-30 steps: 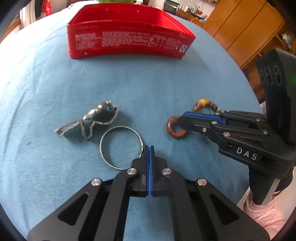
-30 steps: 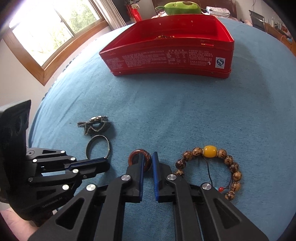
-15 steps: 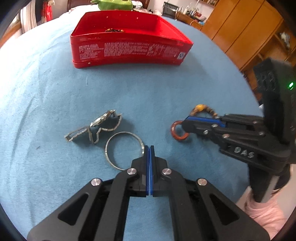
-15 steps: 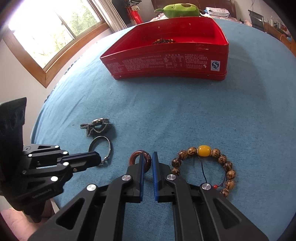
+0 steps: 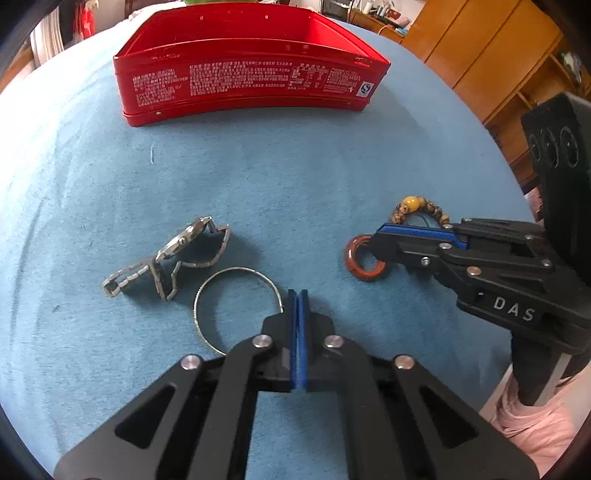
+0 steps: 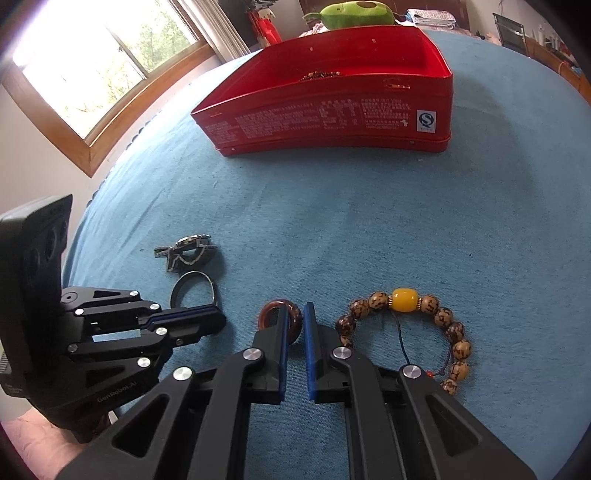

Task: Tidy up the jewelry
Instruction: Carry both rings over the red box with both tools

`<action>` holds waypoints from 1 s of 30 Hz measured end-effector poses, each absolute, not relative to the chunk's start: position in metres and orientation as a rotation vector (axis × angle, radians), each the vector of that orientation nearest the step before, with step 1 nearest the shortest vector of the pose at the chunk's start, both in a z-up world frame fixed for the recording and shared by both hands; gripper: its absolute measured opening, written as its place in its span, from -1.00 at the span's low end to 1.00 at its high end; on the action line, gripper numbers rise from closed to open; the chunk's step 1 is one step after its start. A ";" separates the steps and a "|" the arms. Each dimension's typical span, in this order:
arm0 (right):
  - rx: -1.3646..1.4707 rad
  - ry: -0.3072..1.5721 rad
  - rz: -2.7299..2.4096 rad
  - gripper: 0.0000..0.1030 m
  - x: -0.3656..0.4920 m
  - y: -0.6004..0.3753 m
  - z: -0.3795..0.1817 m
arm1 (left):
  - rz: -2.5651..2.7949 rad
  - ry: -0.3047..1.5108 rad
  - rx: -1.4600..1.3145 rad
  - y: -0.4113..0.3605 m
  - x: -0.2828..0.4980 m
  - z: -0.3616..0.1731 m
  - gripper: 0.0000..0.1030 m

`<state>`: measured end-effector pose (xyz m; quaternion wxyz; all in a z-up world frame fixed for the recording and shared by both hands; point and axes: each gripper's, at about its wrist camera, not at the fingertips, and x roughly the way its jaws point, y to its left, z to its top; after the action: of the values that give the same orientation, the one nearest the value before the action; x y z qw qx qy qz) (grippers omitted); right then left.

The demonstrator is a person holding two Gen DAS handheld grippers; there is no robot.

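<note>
On the blue cloth lie a silver watch (image 5: pixel 184 240), a thin silver bangle (image 5: pixel 240 268), a red-brown ring (image 5: pixel 350 260) and a wooden bead bracelet (image 5: pixel 412 203) with a yellow bead. My left gripper (image 5: pixel 297 295) is shut and holds nothing; its tip sits at the bangle's right edge. My right gripper (image 6: pixel 294 314) is shut on the ring (image 6: pixel 264 315), pinching its near rim against the cloth. The bracelet (image 6: pixel 404 299) lies just right of it. In the right wrist view the left gripper (image 6: pixel 218 317) covers the bangle's (image 6: pixel 192 273) near side.
A red tin box (image 5: pixel 240 85) stands open at the far side, with some beads inside it (image 6: pixel 321 75). A green plush toy (image 6: pixel 354 13) sits behind it. A window (image 6: pixel 110 55) is at the left and wooden cabinets (image 5: pixel 498 55) at the right. A pink sleeve (image 5: pixel 528 424) shows beyond the table edge.
My left gripper drew back a little from the bangle, then came forward again to its edge, staying shut. The right gripper kept still on the ring. No jewelry moved.
</note>
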<state>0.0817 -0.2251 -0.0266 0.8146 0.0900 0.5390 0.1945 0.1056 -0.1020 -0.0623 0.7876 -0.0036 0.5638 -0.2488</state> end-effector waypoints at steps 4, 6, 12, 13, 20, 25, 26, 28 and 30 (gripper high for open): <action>0.205 1.149 0.423 -0.85 0.082 -0.226 -0.025 | -0.563 1.235 -0.081 -0.093 0.109 -0.061 -1.00; 0.206 1.147 0.425 -0.85 0.082 -0.226 -0.023 | -0.574 1.215 -0.096 -0.090 0.107 -0.054 -1.00; 0.225 1.140 0.434 -0.85 0.082 -0.230 -0.020 | -0.587 1.156 -0.104 -0.081 0.099 -0.031 -1.00; 0.226 1.141 0.433 -0.85 0.082 -0.230 -0.020 | -0.587 1.161 -0.102 -0.080 0.098 -0.032 -1.00; 0.227 1.147 0.437 -0.85 0.083 -0.229 -0.022 | -0.519 1.188 -0.089 -0.073 0.107 -0.037 -0.32; 0.230 1.148 0.439 -0.85 0.083 -0.229 -0.022 | -0.521 1.200 -0.039 -0.079 0.104 -0.039 -0.32; 0.231 1.149 0.440 -0.86 0.084 -0.230 -0.022 | -0.522 1.209 -0.020 -0.083 0.103 -0.041 -0.32; 0.232 1.150 0.440 -0.85 0.083 -0.230 -0.023 | -0.515 1.228 0.016 -0.089 0.104 -0.048 -0.32; 0.232 1.151 0.440 -0.85 0.084 -0.230 -0.024 | -0.503 1.240 0.045 -0.092 0.104 -0.055 -0.32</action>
<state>0.0835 -0.2303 -0.0237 0.8100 0.1085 0.5383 0.2059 0.1043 -0.0917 -0.0550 0.7840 0.0210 0.5749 -0.2332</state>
